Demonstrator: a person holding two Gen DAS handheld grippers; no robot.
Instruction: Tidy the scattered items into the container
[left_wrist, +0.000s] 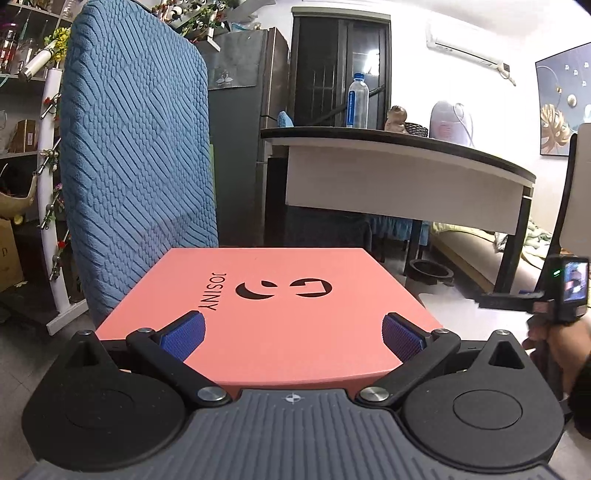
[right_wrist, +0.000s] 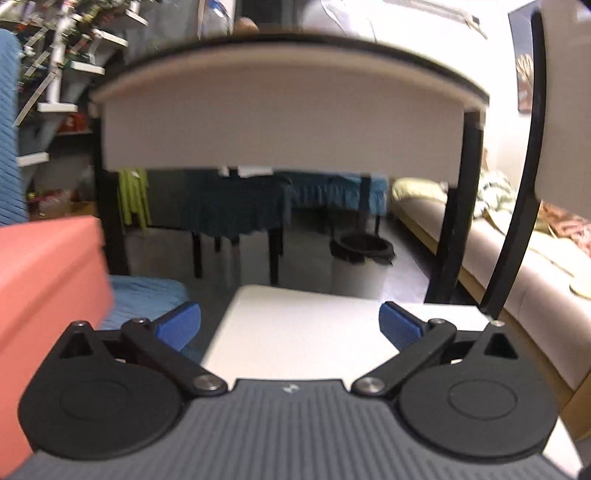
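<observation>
A salmon-pink box (left_wrist: 280, 310) with a closed lid printed "JOSINY" rests on a blue-covered chair. My left gripper (left_wrist: 293, 336) is open, and its blue fingertips (left_wrist: 184, 334) are spread wide just above the near part of the lid, holding nothing. In the right wrist view the same pink box (right_wrist: 48, 280) sits at the left edge, blurred. My right gripper (right_wrist: 290, 326) is open and empty over a white flat surface (right_wrist: 295, 325) to the right of the box. No loose items show in either view.
The chair's blue quilted backrest (left_wrist: 136, 147) rises behind the box, and its seat (right_wrist: 147, 295) shows beside it. A white-fronted desk (left_wrist: 399, 177) stands beyond, with a bin (right_wrist: 364, 254) under it. A sofa (right_wrist: 517, 266) runs along the right. A hand (left_wrist: 557, 343) is at the right edge.
</observation>
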